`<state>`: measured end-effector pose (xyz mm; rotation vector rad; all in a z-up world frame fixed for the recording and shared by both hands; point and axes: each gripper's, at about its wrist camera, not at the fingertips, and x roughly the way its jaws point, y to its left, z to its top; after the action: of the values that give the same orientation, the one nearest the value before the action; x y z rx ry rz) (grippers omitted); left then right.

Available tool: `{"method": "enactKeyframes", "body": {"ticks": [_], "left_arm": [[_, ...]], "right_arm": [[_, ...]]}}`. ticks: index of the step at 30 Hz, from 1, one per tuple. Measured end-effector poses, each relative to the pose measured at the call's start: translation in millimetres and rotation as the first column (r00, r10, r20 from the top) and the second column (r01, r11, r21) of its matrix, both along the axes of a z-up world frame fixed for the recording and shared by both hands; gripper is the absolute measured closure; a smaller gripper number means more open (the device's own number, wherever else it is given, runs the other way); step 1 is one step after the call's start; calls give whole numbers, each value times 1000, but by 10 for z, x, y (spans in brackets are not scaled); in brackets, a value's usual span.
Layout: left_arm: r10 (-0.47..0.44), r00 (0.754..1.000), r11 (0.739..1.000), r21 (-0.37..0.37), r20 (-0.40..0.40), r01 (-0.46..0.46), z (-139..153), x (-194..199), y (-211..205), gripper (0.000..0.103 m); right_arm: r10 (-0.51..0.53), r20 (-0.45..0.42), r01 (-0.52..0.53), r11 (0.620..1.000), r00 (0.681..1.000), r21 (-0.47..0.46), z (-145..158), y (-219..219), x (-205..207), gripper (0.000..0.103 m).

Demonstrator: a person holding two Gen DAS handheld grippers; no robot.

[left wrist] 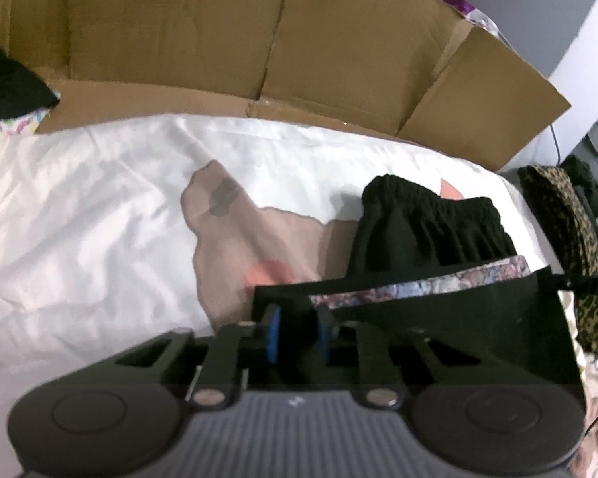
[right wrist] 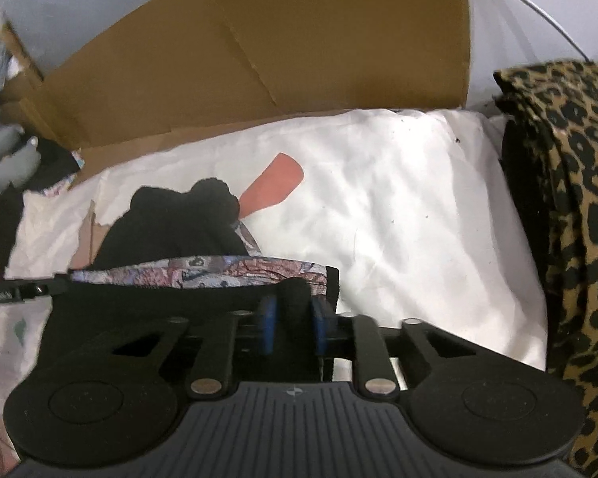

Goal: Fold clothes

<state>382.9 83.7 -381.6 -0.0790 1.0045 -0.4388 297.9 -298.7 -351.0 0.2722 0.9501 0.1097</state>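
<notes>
A black garment (left wrist: 418, 231) with a gathered elastic waistband and a floral-patterned band (left wrist: 418, 286) along one edge lies bunched on the white sheet (left wrist: 79, 219). My left gripper (left wrist: 298, 326) is shut on the garment's near black edge at its left end, with fabric pinched between the blue pads (left wrist: 273, 332). In the right wrist view the same garment (right wrist: 171, 223) and patterned band (right wrist: 203, 273) stretch to the left, and my right gripper (right wrist: 292, 320) is shut on a fold of black cloth at the right end. A thin black labelled strap (right wrist: 4, 290) trails off the left end.
A brown cardboard panel (left wrist: 179, 32) stands behind the sheet, also in the right wrist view (right wrist: 299, 40). Leopard-print fabric (right wrist: 578, 199) is piled at the right edge of the sheet. Dark clothes (left wrist: 8, 83) sit at the far left. The sheet (right wrist: 398, 207) bears a pink patch (right wrist: 275, 183).
</notes>
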Motion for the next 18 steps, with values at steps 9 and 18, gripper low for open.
{"method": "enactKeyframes", "body": {"ticks": [9, 18], "left_arm": [[25, 998, 1000, 6, 57, -25, 150, -7, 38, 99], [53, 998, 998, 22, 23, -53, -38, 104, 52, 99]], "right_arm": [[-12, 56, 13, 1000, 998, -5, 168, -11, -37, 99], [-20, 41, 20, 1000, 999, 1, 64, -45, 116, 100]]}}
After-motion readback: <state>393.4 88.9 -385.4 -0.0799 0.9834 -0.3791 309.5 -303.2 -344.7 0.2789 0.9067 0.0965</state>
